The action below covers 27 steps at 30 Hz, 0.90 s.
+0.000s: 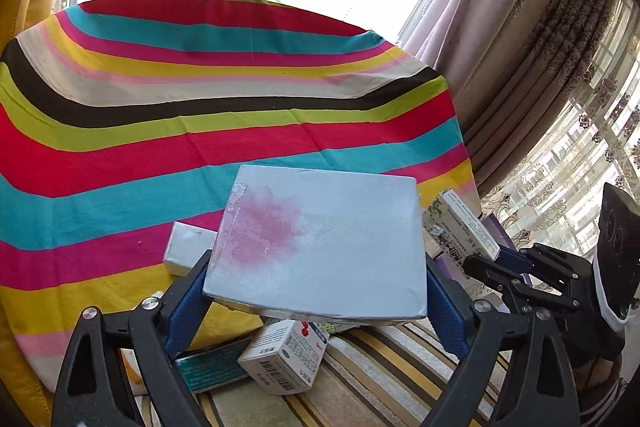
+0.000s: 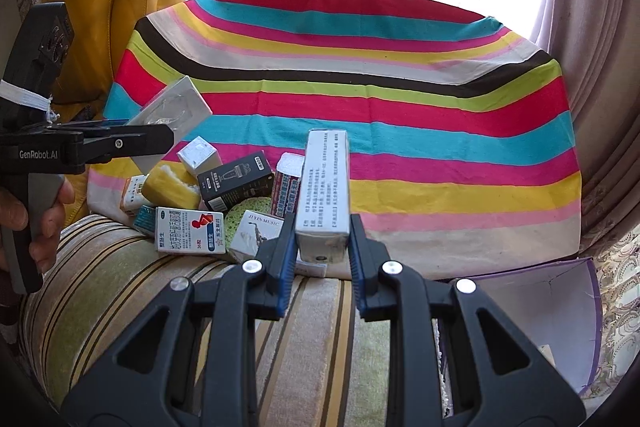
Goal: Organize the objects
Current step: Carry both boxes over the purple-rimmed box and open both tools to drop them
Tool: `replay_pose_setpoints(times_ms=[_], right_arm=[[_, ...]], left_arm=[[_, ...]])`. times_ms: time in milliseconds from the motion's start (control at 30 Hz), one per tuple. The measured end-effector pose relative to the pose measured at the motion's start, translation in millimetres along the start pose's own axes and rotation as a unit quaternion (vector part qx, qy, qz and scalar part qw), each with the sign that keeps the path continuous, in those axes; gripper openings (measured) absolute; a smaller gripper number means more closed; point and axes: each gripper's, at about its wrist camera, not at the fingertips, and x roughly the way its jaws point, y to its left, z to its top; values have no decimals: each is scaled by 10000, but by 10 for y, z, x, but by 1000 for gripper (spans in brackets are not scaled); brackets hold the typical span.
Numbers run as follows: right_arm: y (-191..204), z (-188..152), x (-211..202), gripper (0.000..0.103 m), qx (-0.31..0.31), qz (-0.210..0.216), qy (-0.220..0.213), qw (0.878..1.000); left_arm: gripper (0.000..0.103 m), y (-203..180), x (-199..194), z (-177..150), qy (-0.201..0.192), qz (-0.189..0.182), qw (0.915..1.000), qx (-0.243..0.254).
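Because the flat box [image 1: 320, 243] is wide and gripped only by its two side edges between the left gripper [image 1: 316, 291] pads, jaws spread nearly as far as they go, it hangs lifted clear above the pile [image 2: 208, 203] of small cartons with little margin. Any tilt or jolt could let it pivot or slide out and drop onto the cartons below. From the right wrist view it already looks tilted, one corner up. The right gripper [image 2: 322, 247] clenches the bottom end of a tall narrow box [image 2: 326, 183], which stands upright above the jaws. That long lever could swing or twist in so low a grip. Both loads hover near each other over the striped cloth [image 1: 200, 131], so the two grippers may bump. The purple bin [image 2: 560, 307] sits just to the right, and a careless drop could miss it.
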Motion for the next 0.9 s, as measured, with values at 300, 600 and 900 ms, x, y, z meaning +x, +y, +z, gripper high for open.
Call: replay_pose_setpoints(times_ms=[300,600,900], right_arm=[[-326,-153,-172,28,243,-169,-76,9995],[-659,-329,-323,28,453,-401,-90,9981],[-987,-518,-448,28,711,-603,-81,9956]], left_arm=[[94,-520,138,-115,56,-71,9996,259],[94,-961,271,-236,188,-281,9984,460],[94,-1291,394,-328,320,-452,9970,546]])
